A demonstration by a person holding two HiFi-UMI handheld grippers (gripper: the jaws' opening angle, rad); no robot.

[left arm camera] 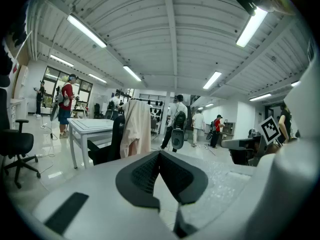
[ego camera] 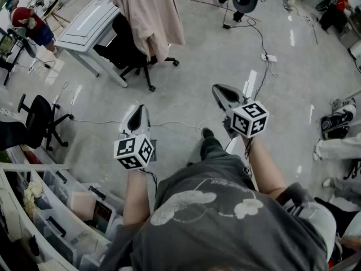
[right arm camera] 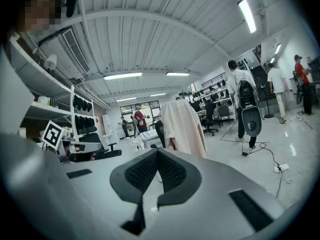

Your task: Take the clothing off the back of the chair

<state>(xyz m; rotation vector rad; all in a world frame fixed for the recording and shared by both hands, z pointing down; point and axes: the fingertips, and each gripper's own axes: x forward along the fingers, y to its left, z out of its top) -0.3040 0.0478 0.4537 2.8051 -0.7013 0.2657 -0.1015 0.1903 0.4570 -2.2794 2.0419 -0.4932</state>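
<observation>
Black chair (ego camera: 127,45), upper left: standing on castors, likely rolling away if tugged.
Beige clothing (ego camera: 151,16): hanging over its back, well apart from both grippers.
Left gripper (ego camera: 138,110), right gripper (ego camera: 217,89), mid-frame: jaws lying together, empty.
Floor cable (ego camera: 169,123): crossing the approach, risking a trip.

This is a big open lab or workshop. A polished grey concrete floor (ego camera: 192,83) carries a white power strip (ego camera: 271,57) at upper right. A white rectangular work table (ego camera: 90,18) stands at upper left, a black wheeled office chair (ego camera: 35,117) at left, and clear plastic storage bins (ego camera: 67,205) at lower left. Overhead are a ribbed white ceiling (left arm camera: 170,44) and long tube lights (left arm camera: 86,31), with several people (left arm camera: 66,104) standing about.
</observation>
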